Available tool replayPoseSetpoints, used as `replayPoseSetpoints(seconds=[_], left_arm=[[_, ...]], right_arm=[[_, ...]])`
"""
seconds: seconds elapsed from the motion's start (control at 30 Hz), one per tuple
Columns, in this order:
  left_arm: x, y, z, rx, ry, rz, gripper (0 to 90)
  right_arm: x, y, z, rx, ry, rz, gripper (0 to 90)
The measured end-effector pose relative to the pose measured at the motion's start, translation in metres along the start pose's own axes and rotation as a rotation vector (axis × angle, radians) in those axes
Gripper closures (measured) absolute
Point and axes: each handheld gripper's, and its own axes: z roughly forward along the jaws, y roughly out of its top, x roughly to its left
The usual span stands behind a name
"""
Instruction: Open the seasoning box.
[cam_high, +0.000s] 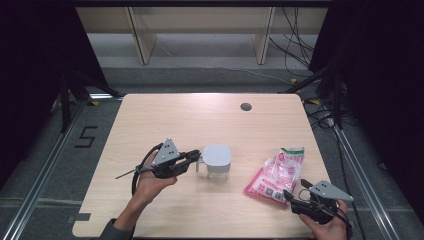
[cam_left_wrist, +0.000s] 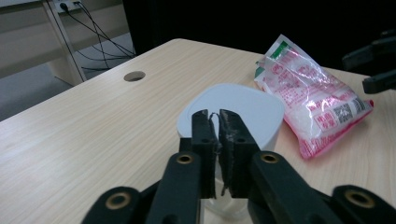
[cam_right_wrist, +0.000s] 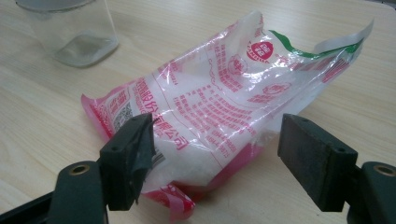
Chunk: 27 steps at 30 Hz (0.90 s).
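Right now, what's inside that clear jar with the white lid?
Through the jar's clear wall it looks empty, nothing standing out against the bottom. The white lid covers the top, and the left gripper, shut at the jar's handle, hides part of that side.

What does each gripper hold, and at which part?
The left gripper pinches the jar's handle. The right gripper holds nothing; its jaws stand open around the bag.

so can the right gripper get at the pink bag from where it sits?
Probably yes. The right gripper has its jaws open, with the near end of the pink bag already between them, and nothing lies between. The lidded jar stands well off to the side.
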Motion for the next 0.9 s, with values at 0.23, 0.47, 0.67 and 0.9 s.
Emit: replayPoseSetpoints(seconds=[0.23,0.47,0.67,0.9], left_arm=[[0.000,-0.003,0.017,0.020,0.005,0.003,88.8],[0.006,-0.006,0.019,0.023,0.014,0.010,89.1],[0.005,-0.007,0.022,0.024,0.018,-0.003,89.2],[0.005,-0.007,0.023,0.016,0.008,0.002,89.2]], right_arm=[[0.000,0.001,-0.001,-0.008,0.001,0.004,28.0],[0.001,0.002,0.000,-0.008,0.008,0.000,28.1],[0.005,0.005,0.001,-0.011,0.015,-0.003,28.1],[0.016,0.019,0.005,-0.046,0.060,-0.044,34.3]])
